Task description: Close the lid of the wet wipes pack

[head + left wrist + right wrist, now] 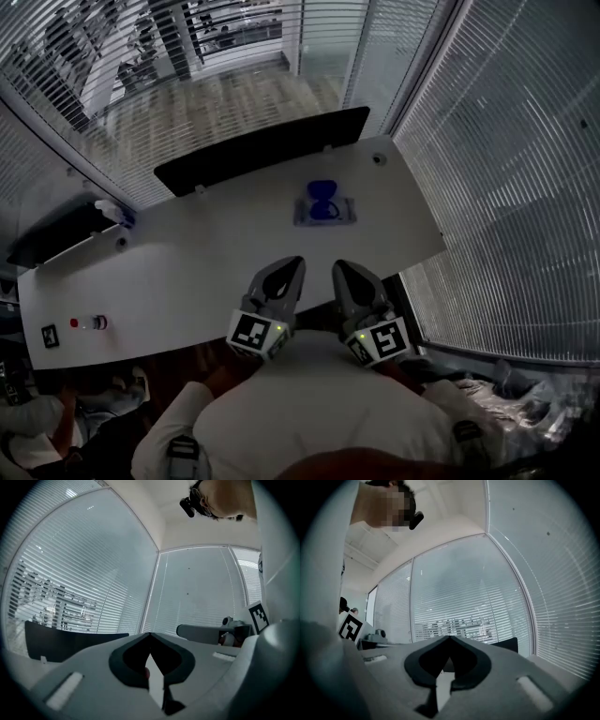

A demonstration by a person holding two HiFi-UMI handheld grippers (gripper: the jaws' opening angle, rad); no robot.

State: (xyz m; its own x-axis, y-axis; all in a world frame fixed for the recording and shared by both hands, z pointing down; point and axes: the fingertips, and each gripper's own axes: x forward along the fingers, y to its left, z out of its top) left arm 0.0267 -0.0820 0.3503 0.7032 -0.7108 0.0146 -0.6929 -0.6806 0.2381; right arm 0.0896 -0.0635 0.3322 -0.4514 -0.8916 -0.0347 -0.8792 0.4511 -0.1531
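The wet wipes pack (324, 208) lies flat on the white table (216, 253), towards its far right. Its blue lid (323, 199) looks flipped open. Both grippers are held close to the person's body at the table's near edge, well short of the pack. The left gripper (296, 263) is shut with nothing in it. The right gripper (338, 267) is shut and empty too. In the left gripper view the left gripper (150, 634) points up at window blinds with its jaws together. The right gripper (450, 638) in its own view does the same. Neither gripper view shows the pack.
A black panel (262, 148) stands along the table's far edge and another black panel (56, 234) at the left. A small red-capped item (89, 322) and a square marker (50, 336) sit at the near left. Blinds surround the table.
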